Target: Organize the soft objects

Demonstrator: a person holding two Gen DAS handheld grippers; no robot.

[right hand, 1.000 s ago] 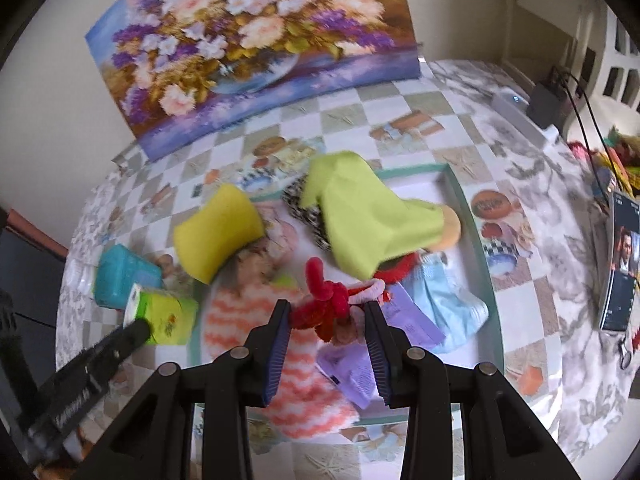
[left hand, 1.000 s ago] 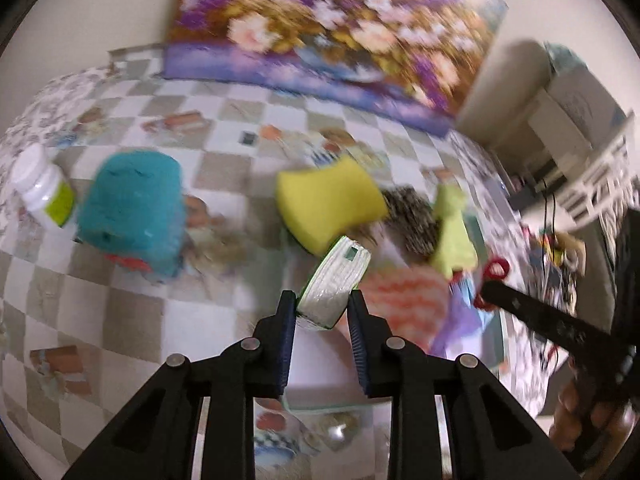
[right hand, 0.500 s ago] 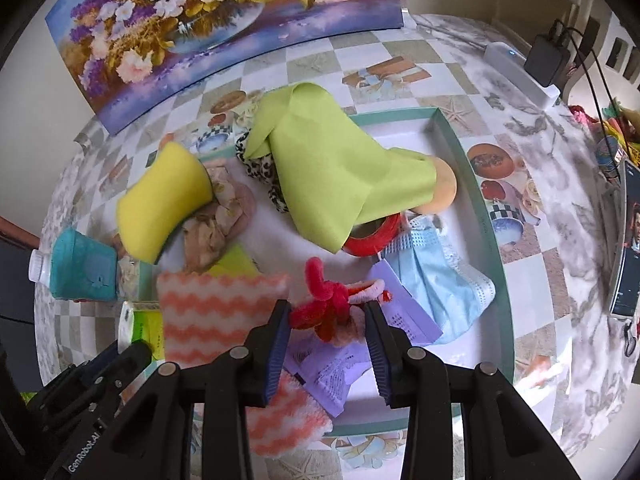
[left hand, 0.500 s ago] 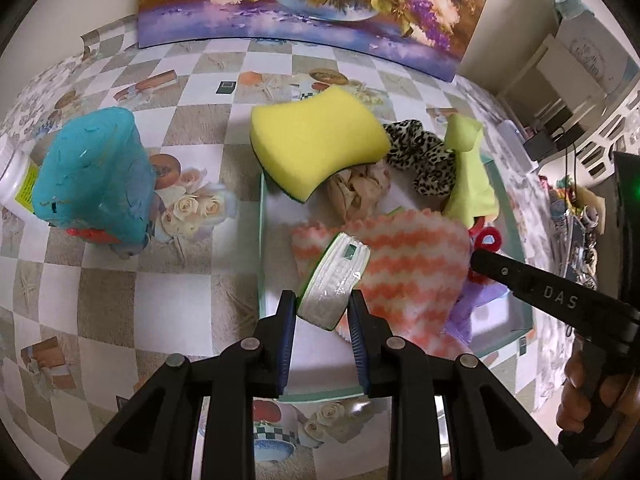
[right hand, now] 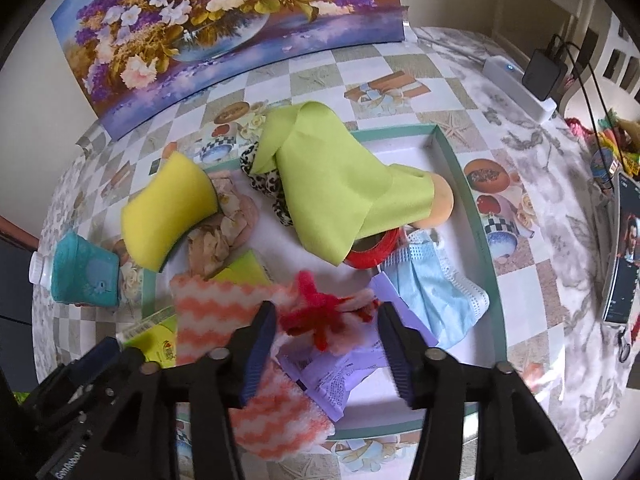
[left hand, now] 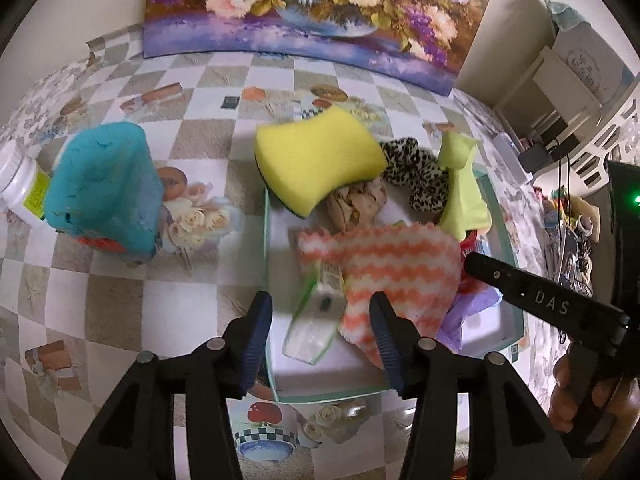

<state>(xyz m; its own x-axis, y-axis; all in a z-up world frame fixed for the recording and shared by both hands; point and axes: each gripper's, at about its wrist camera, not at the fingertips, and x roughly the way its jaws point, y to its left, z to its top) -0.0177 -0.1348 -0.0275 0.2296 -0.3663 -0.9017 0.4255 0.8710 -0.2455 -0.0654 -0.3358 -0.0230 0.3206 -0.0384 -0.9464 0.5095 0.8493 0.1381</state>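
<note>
The bench [left hand: 192,304] wears a beige-and-white checked cloth printed with roses and fruit. The tray [right hand: 456,160] has a teal rim and a white floor. In it: a yellow sponge [left hand: 316,158] with a dark green underside, a leopard-print scrunchie [left hand: 416,172], a lime-green cloth [right hand: 336,176], an orange-and-white zigzag cloth [left hand: 396,264], a pale blue mask [right hand: 436,292], lilac packets [right hand: 340,376], a red fuzzy piece [right hand: 320,314] and red tape [right hand: 372,254]. At nine o'clock stands a turquoise tissue pack [left hand: 100,184]. Both tools [left hand: 320,336] [right hand: 326,346] are black with blue pads.
</note>
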